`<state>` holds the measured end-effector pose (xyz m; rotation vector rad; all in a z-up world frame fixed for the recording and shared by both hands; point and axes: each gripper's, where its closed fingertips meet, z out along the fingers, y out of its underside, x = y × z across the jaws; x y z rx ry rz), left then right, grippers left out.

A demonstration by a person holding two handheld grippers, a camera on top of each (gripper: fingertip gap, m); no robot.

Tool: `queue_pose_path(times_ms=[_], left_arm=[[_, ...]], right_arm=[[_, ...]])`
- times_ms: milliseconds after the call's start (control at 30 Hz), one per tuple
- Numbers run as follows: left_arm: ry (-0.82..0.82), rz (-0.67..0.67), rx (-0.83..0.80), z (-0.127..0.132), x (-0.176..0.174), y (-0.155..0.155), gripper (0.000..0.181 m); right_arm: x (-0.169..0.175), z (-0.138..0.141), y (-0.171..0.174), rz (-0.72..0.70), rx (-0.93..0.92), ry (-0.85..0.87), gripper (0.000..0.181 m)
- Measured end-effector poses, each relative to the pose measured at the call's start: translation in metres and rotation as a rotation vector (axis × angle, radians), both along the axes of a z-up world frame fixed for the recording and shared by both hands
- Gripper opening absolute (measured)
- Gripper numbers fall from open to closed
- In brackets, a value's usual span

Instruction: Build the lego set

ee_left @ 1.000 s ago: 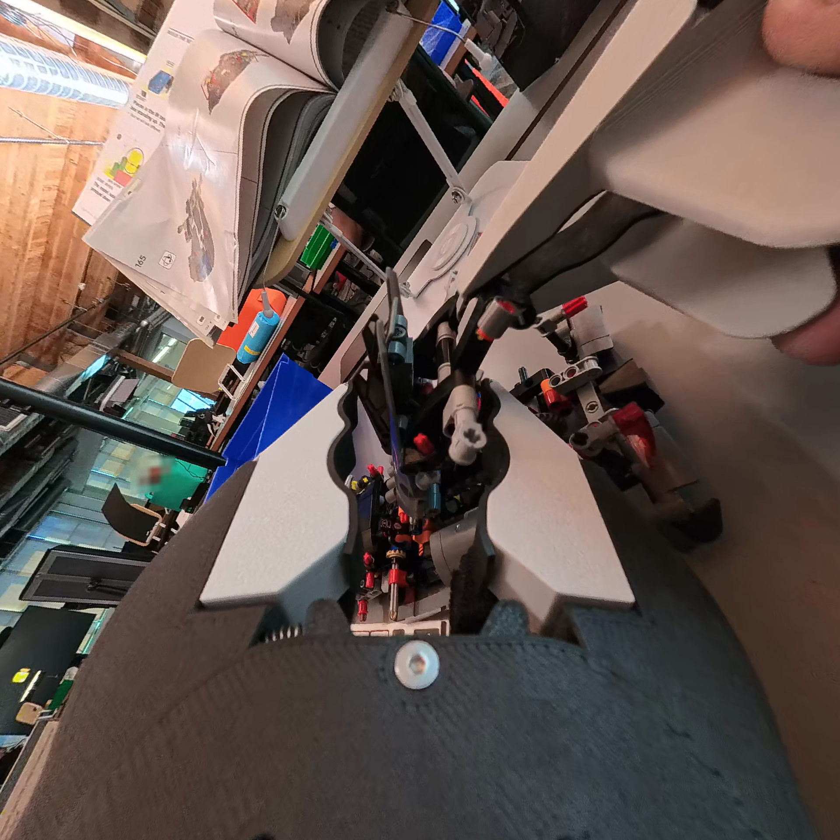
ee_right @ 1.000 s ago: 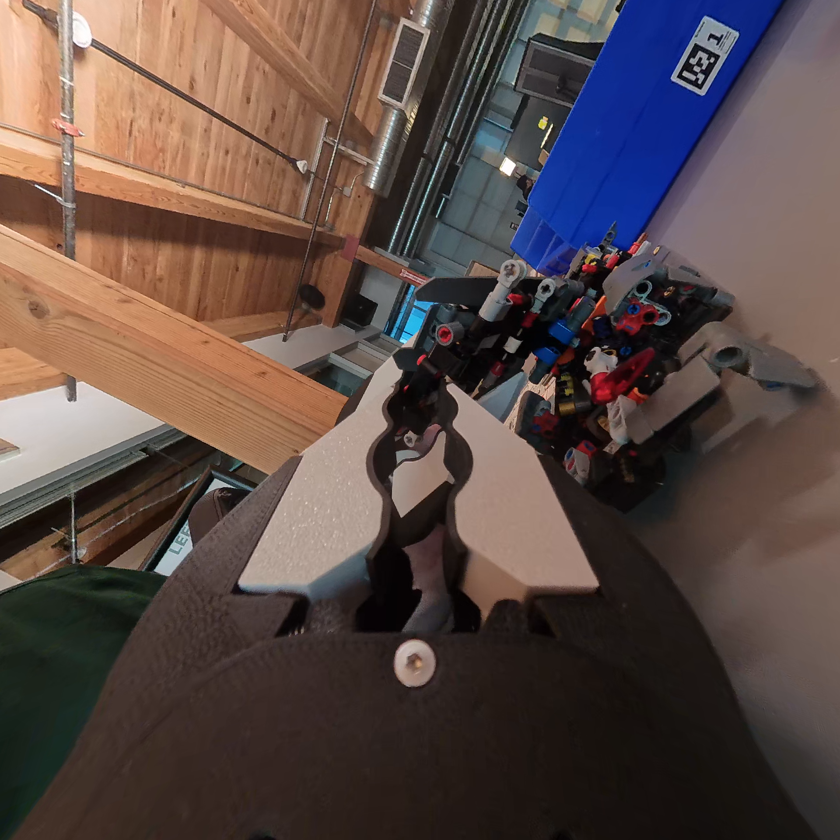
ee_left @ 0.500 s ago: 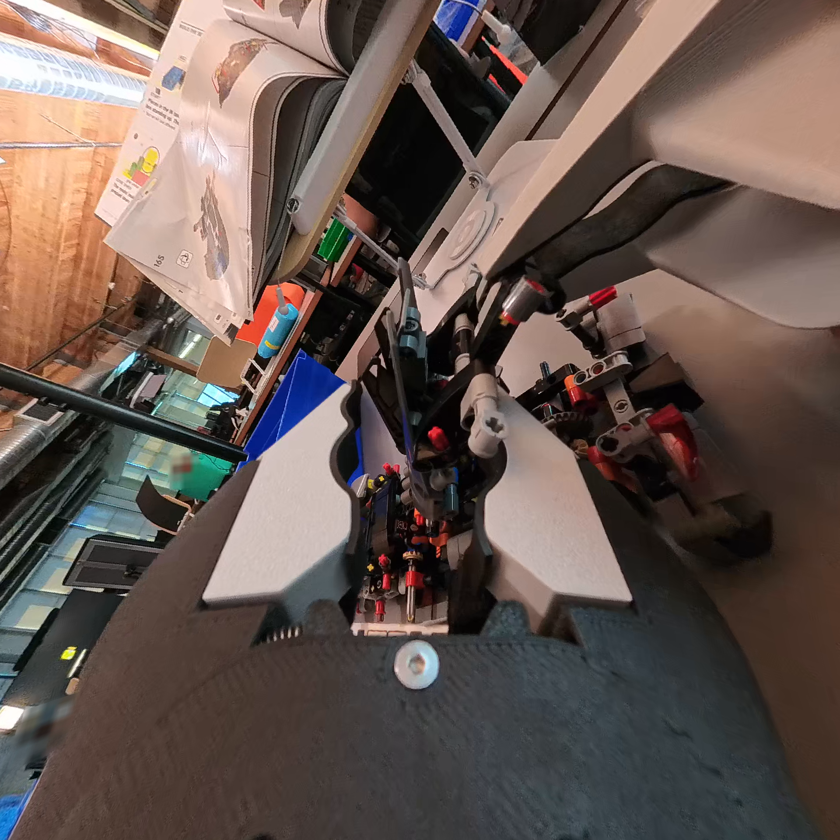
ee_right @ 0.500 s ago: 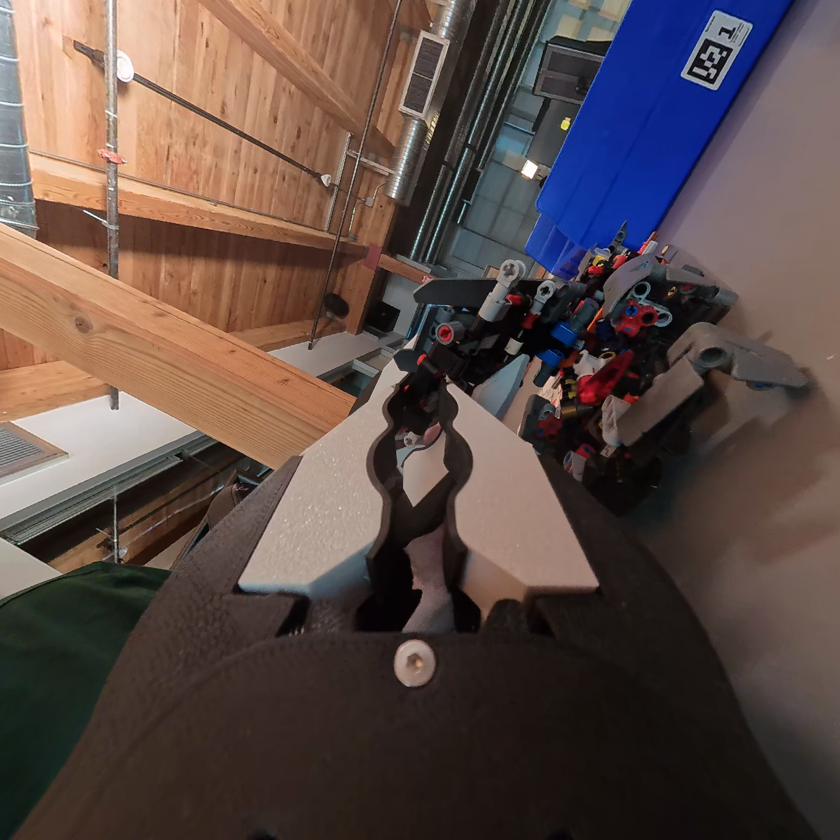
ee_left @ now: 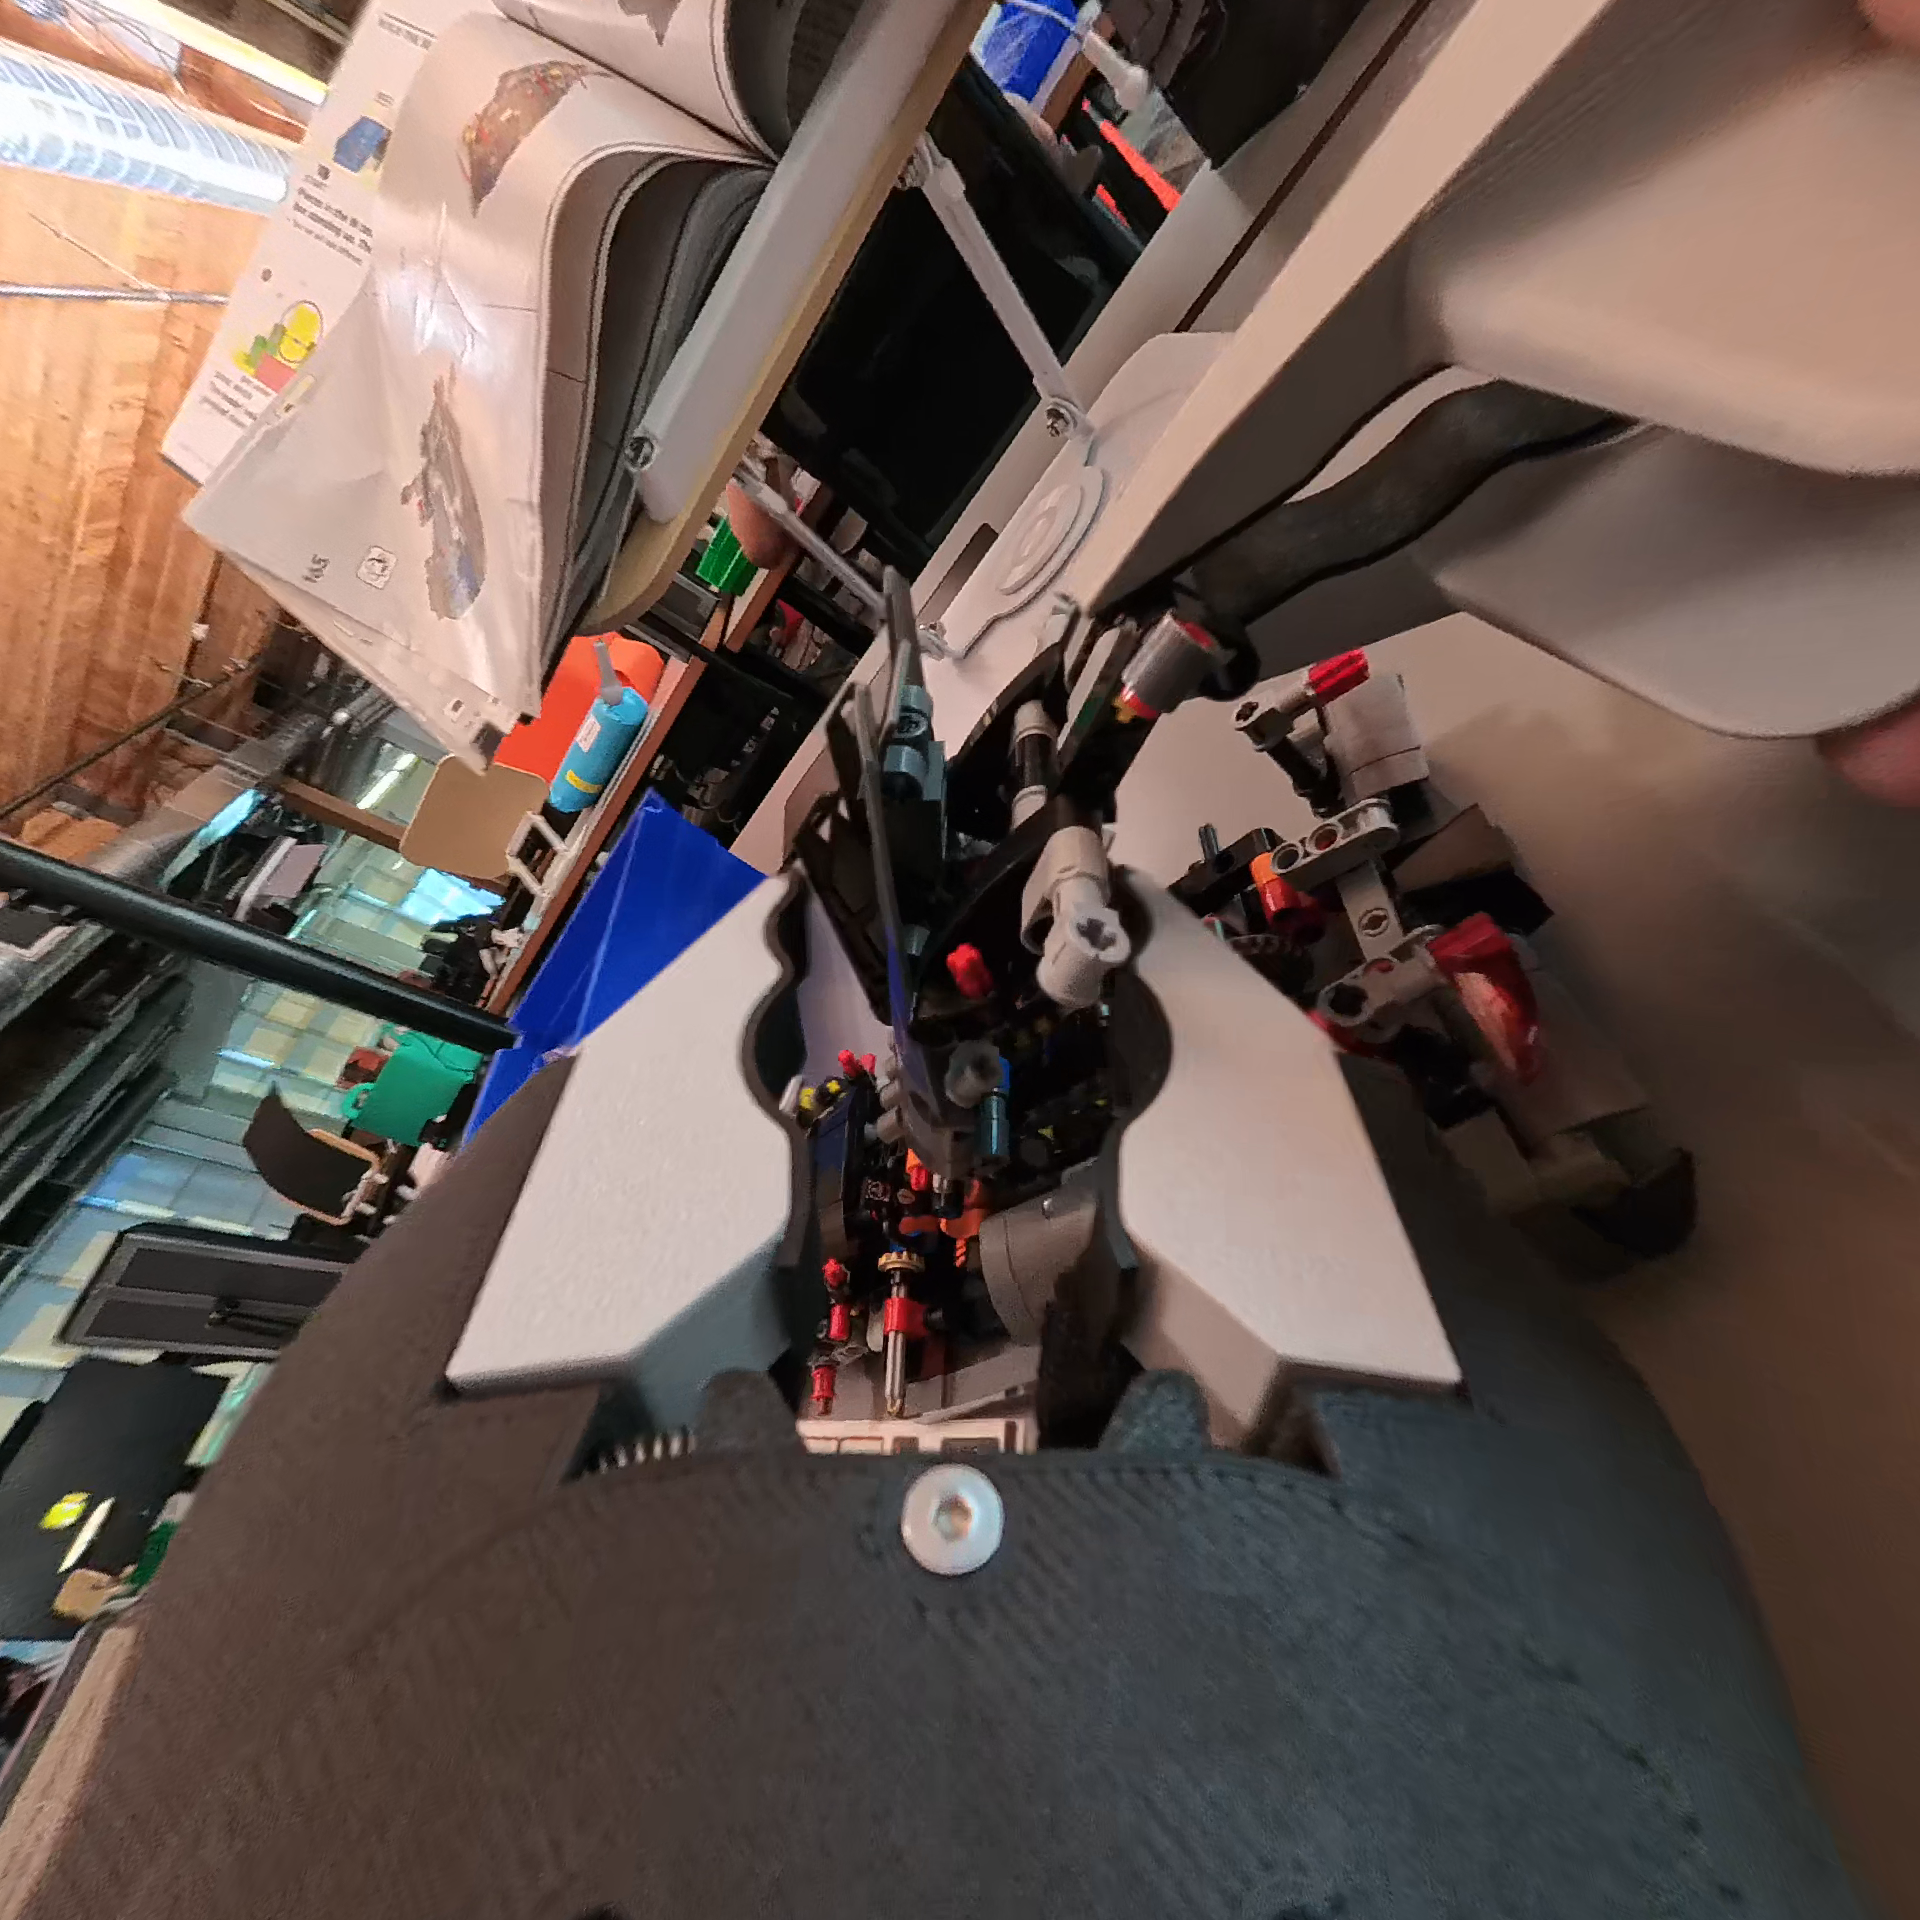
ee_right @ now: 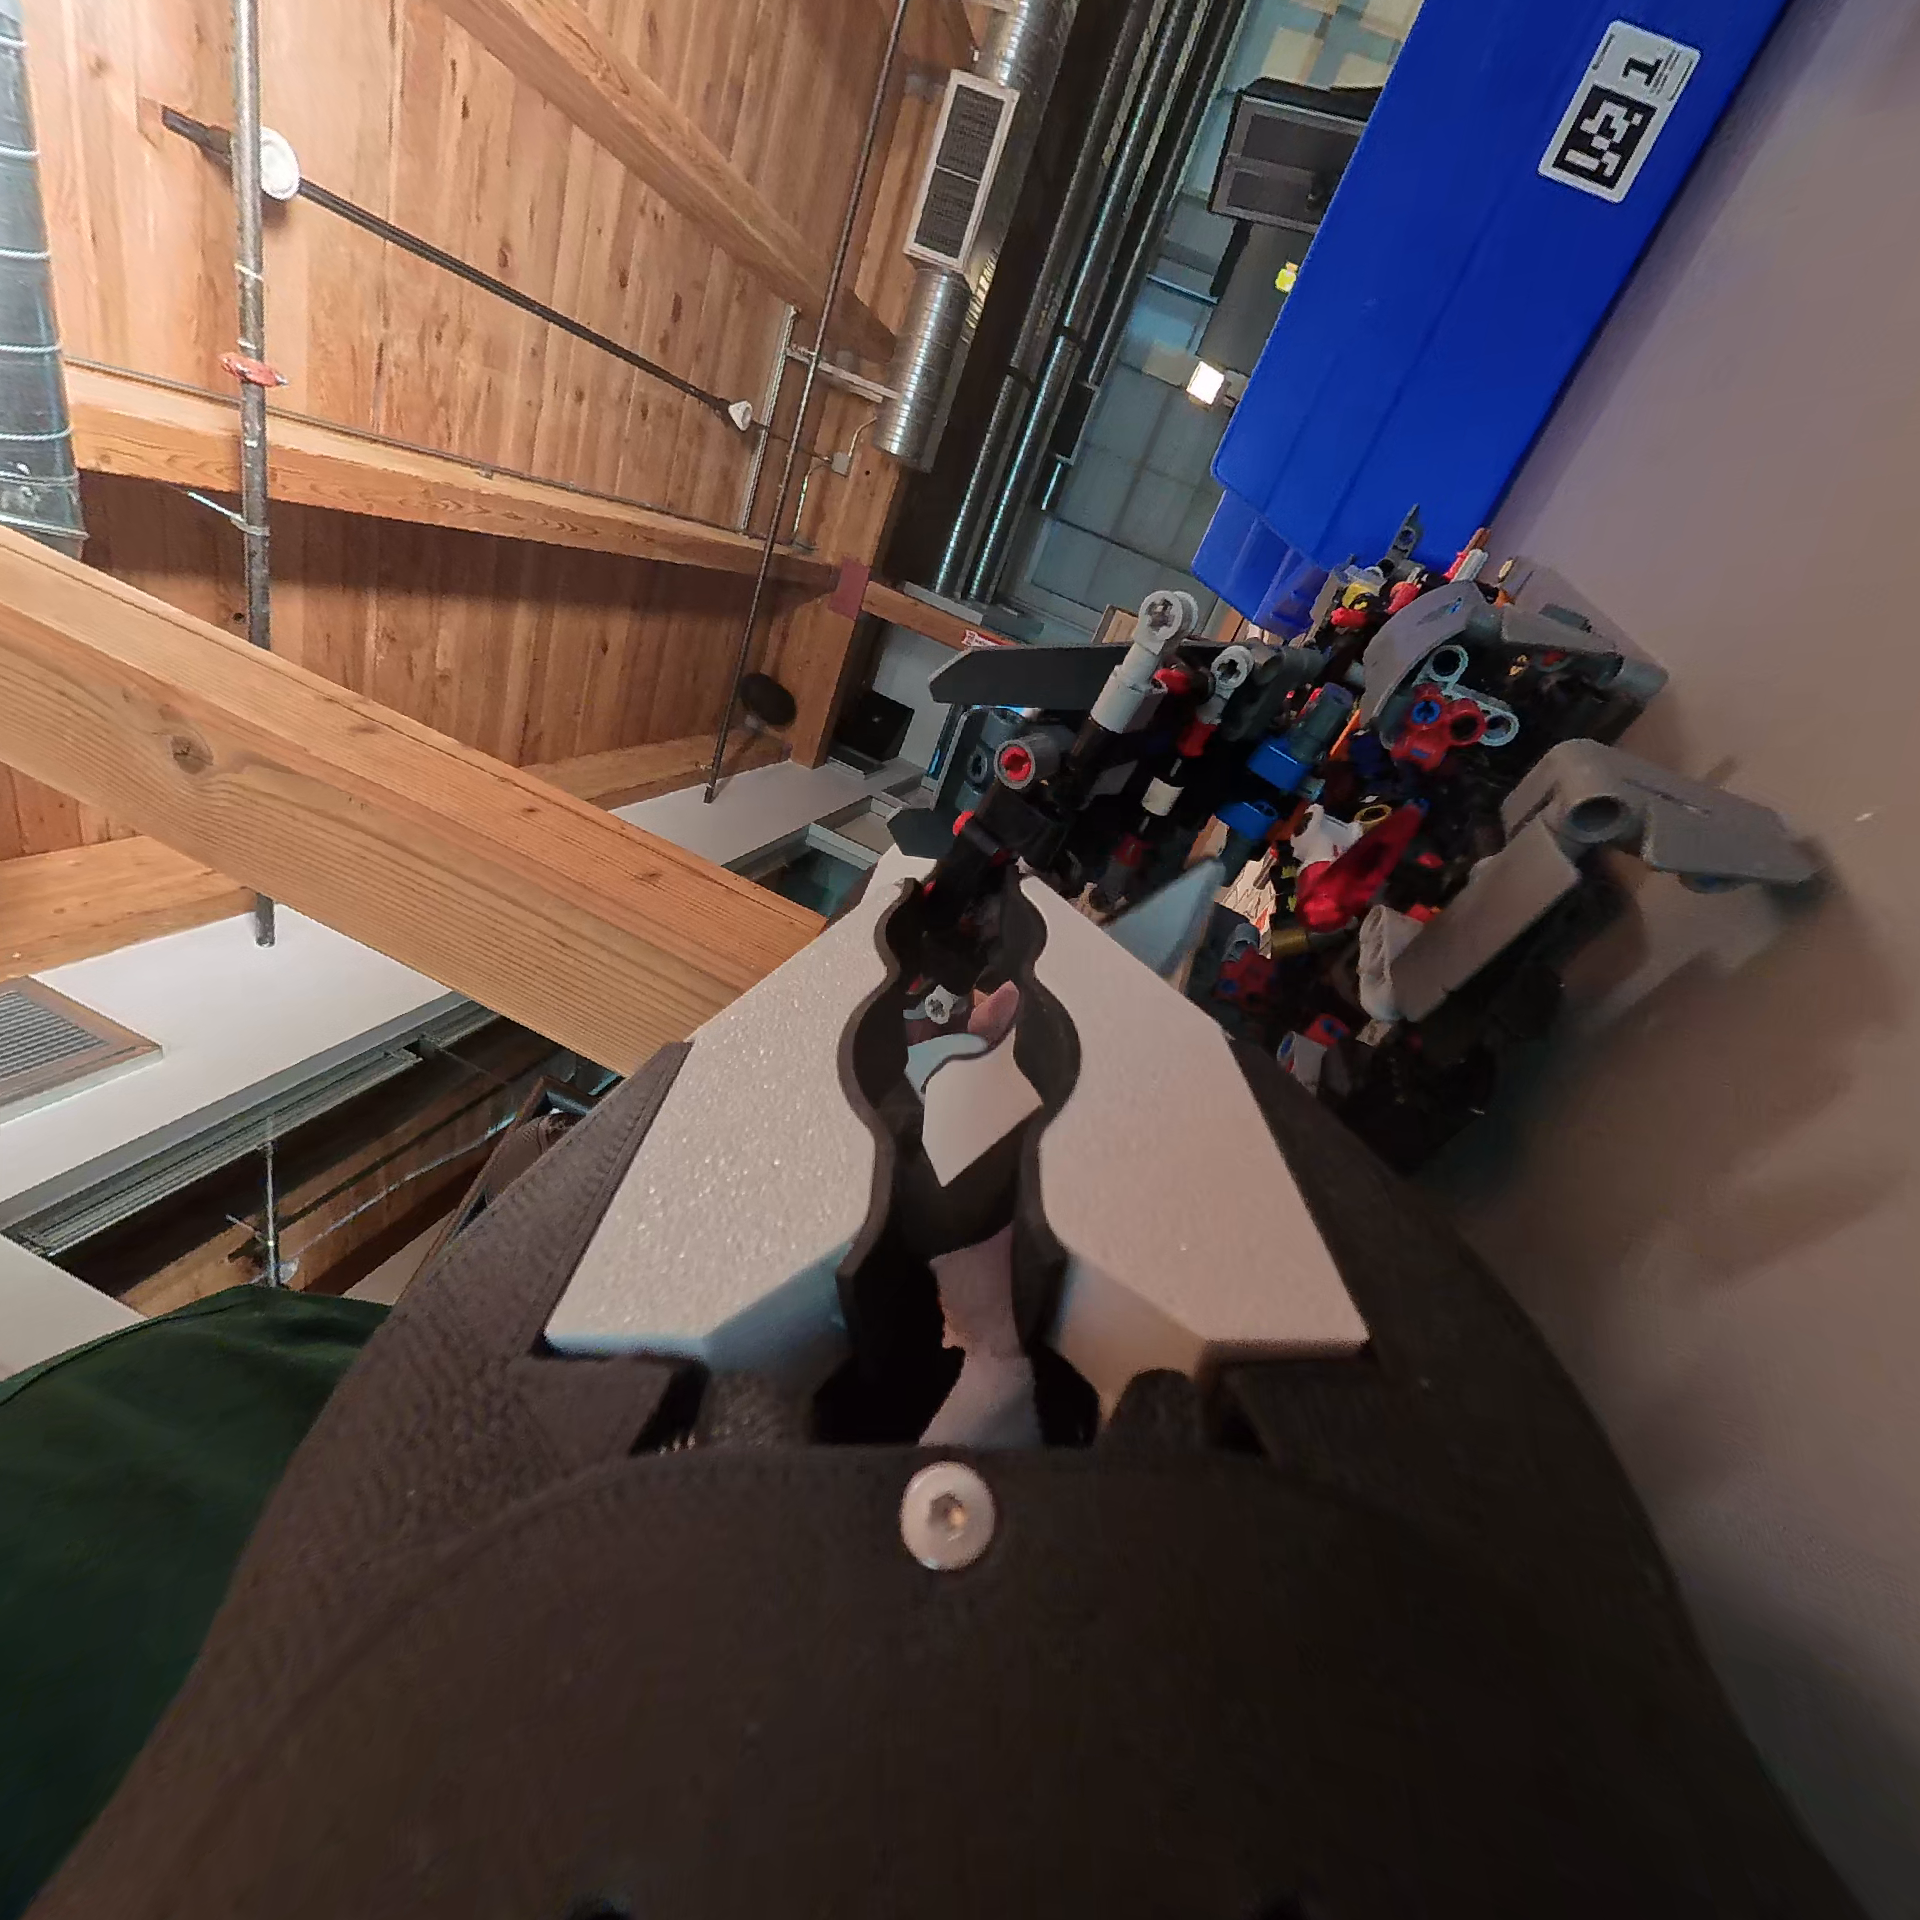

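The lego model (ee_right: 1382,831) sits on the desk (ee_right: 1714,1039) beside a blue bin (ee_right: 1507,312). The left hand-held gripper (ee_left: 961,925) straddles its frame, jaws apart; the right hand-held gripper (ee_right: 961,894) pinches its black strut.

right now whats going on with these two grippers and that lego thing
A person is working on a half-built lego model of black, grey and red technic parts that rests on a grey table, using two handheld grippers. The left gripper is open, its grey fingers straddling the model's upper frame. The right gripper is nearly closed, its tips pinching a small black and red pin assembly on the model's near edge. An open instruction booklet sits on a stand behind, and a blue plastic bin is beside the model.
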<state>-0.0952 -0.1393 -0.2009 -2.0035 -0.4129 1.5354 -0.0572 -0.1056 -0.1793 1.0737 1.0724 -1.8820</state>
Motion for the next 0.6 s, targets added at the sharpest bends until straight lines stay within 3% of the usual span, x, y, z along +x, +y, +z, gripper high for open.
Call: queue_pose_path(times_ms=[33,133,600], left_arm=[[-0.019,-0.014,0.01,-0.001,0.001,0.0017,0.066],[-0.028,-0.024,0.015,-0.0018,0.0021,0.0034,0.07],[-0.02,-0.019,0.079,0.0039,0.0033,0.0049,0.05]], right_arm=[[0.0002,0.0,-0.0003,0.001,0.002,0.001,0.012],[0.0003,-0.0003,-0.001,0.002,0.006,0.003,0.012],[-0.0002,0.0001,-0.0002,-0.004,0.004,0.005,0.012]])
